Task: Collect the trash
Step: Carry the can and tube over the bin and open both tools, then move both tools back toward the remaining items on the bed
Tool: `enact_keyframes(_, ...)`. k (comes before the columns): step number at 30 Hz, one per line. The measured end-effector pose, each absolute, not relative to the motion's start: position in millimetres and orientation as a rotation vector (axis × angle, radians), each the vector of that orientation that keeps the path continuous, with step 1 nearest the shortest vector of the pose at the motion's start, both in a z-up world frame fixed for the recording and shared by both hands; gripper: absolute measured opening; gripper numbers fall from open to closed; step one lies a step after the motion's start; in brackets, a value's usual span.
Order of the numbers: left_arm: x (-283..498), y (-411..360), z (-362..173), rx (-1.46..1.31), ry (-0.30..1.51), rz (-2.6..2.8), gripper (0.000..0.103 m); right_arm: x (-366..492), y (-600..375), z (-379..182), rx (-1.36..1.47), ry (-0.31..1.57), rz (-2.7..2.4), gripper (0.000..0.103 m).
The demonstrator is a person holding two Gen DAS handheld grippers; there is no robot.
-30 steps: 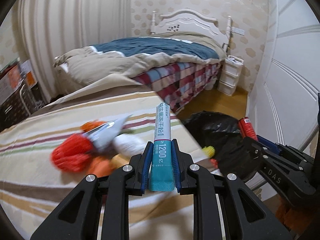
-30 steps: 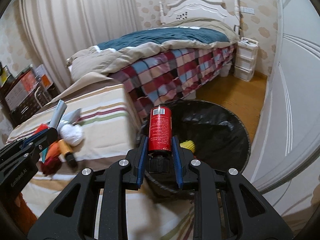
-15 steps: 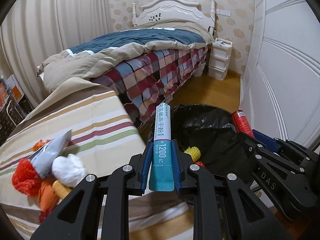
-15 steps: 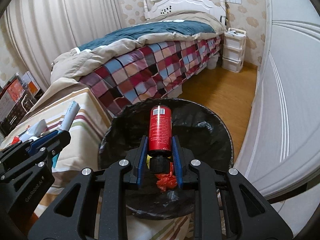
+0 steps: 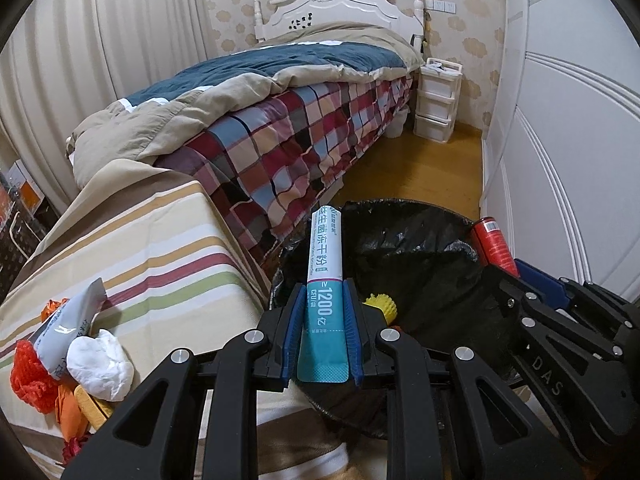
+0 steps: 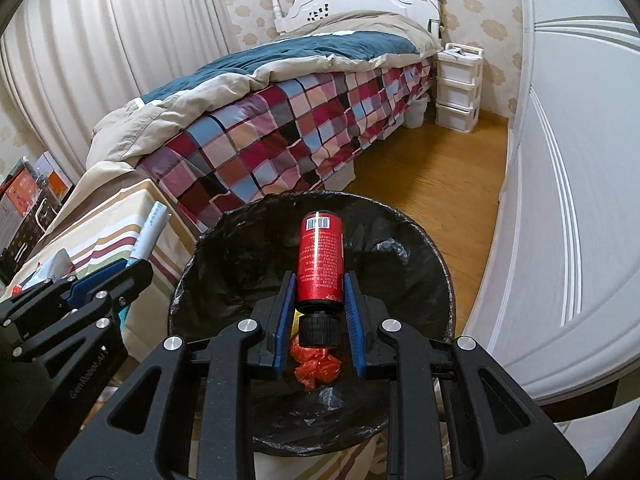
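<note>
Left wrist view first: my left gripper (image 5: 323, 312) is clenched on a slim white-and-teal powder sachet (image 5: 323, 280), blue pads pinching its teal lower half, the white end sticking out forward over the near rim of the round bin lined with a black plastic bag (image 5: 420, 248). Down in the bin I can see a knobbly yellow ball (image 5: 382, 305). To the left, on the striped cloth surface (image 5: 152, 256), a pile of rubbish waits: a grey foil pouch (image 5: 64, 324), a crumpled white tissue wad (image 5: 100, 364) and a red mesh net (image 5: 28, 376) with orange scraps beside it. At the right edge, my right gripper (image 5: 516, 270) carries the red cylindrical can (image 5: 493, 246).

Right wrist view now: the right gripper (image 6: 320, 304) is clamped on that red can (image 6: 320, 260), gripping just above its black screw cap, barcode end pointing away. It hangs directly over the bin's black liner (image 6: 400, 264), with a crumpled red plastic scrap (image 6: 316, 368) lying on the bottom beneath it. Off to the left, the left gripper (image 6: 134, 266) grips the sachet (image 6: 151, 230) by the bin's rim.
</note>
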State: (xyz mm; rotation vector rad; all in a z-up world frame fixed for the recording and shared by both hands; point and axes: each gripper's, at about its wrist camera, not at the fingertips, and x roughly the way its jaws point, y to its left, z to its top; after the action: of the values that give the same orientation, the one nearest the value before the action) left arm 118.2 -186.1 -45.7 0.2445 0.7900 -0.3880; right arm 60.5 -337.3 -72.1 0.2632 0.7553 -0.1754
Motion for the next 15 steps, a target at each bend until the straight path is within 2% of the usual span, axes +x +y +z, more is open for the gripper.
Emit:
enact_keyframes(4,121.9,-188.4,-47.7,0.248,0.796,-0.384,0.023,61.5,-338.1,-71.5,0.265,0.755,-0.176,0.024)
enact_keyframes(5,122.4,-188.4,-48.0,0.249,0.799,-0.382,0.026,61.4,-338.5,-71.5,0.265,0.755,-0.177,0.024)
enact_keyframes(6,122.6,-188.0,-48.2,0.248,0.801,-0.379,0.03,61.4,-338.2,-71.5,0.266,0.756,-0.177,0.024)
enact_keyframes(8,122.6,-186.4,-47.3,0.24,0.797,-0.372,0.051,61.6,-339.1,-71.4,0.27,0.754,-0.178,0.024)
enact_keyframes(11,120.8,-184.1,-44.3,0.235,0.78,-0.364,0.061,61.1,-340.8,-71.3,0.275,0.752,-0.181,0.026)
enact_keyframes(14,118.5,-183.1,-43.6,0.246,0.767,-0.356,0.071,59.6,-342.6,-70.3,0.276,0.748,-0.191,0.039)
enact_keyframes(15,117.1,-182.4,-42.8,0.247,0.758,-0.35,0.072,58.3,-343.0,-69.5,0.275,0.744,-0.196,0.039)
